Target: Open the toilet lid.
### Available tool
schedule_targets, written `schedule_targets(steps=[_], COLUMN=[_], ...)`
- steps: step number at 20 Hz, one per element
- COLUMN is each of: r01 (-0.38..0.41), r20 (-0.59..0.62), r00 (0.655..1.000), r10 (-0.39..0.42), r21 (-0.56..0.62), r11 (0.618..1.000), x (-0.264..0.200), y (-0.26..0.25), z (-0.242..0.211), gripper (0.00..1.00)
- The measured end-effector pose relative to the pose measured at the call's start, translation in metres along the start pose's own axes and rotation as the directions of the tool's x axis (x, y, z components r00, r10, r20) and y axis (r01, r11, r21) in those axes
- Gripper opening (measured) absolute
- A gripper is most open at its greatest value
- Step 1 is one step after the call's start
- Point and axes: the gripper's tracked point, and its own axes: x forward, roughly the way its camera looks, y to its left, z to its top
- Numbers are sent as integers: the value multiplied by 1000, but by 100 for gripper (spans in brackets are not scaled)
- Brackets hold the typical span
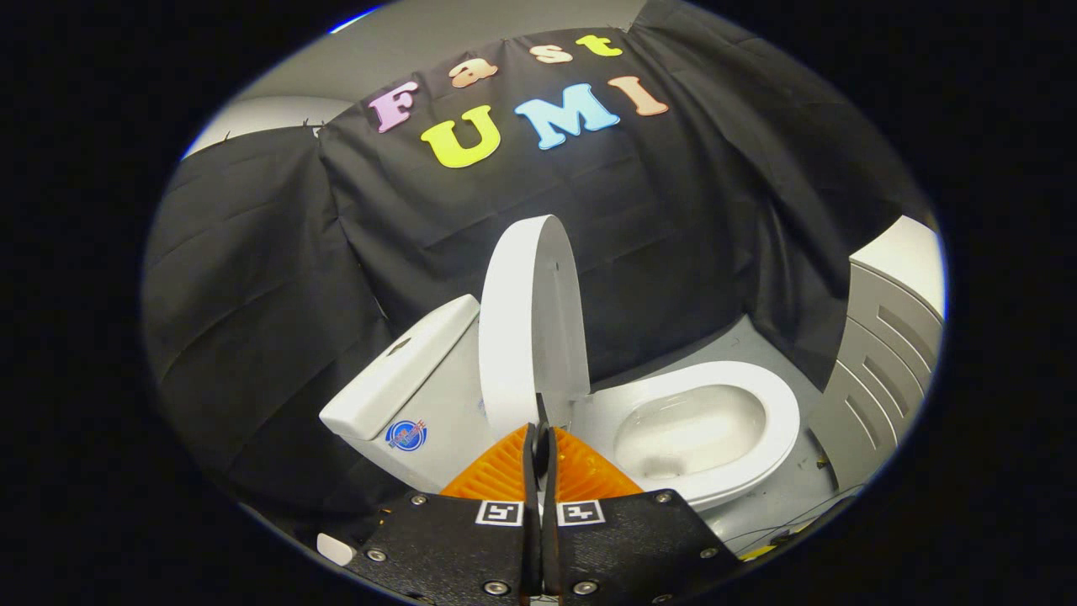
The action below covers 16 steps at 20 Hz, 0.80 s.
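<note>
Raised lid [530,324] between tank [395,379] and bowl [707,429]

The tool [539,438] has its two fingers [530,459] pressed together, nothing held between them. Just ahead of the fingertips, at twelve o'clock, the toilet lid [530,320] stands upright, seen nearly edge-on. The cistern [404,379] sits at ten o'clock from the fingers, a round sticker [406,435] on its side. At two o'clock lies the seat [774,404] over the open bowl [690,429]. Beyond it, at three o'clock, stands a grey slatted panel [883,370]; black cloth [673,219] hangs behind.
</note>
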Motion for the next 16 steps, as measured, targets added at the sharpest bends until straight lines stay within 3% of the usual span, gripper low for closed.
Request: schedule_targets(steps=[16], r01=[-107], r20=[-10], r00=[994], r10=[107], r21=[-108], r11=[988], x=[19], y=[69], z=[-11], gripper=[1])
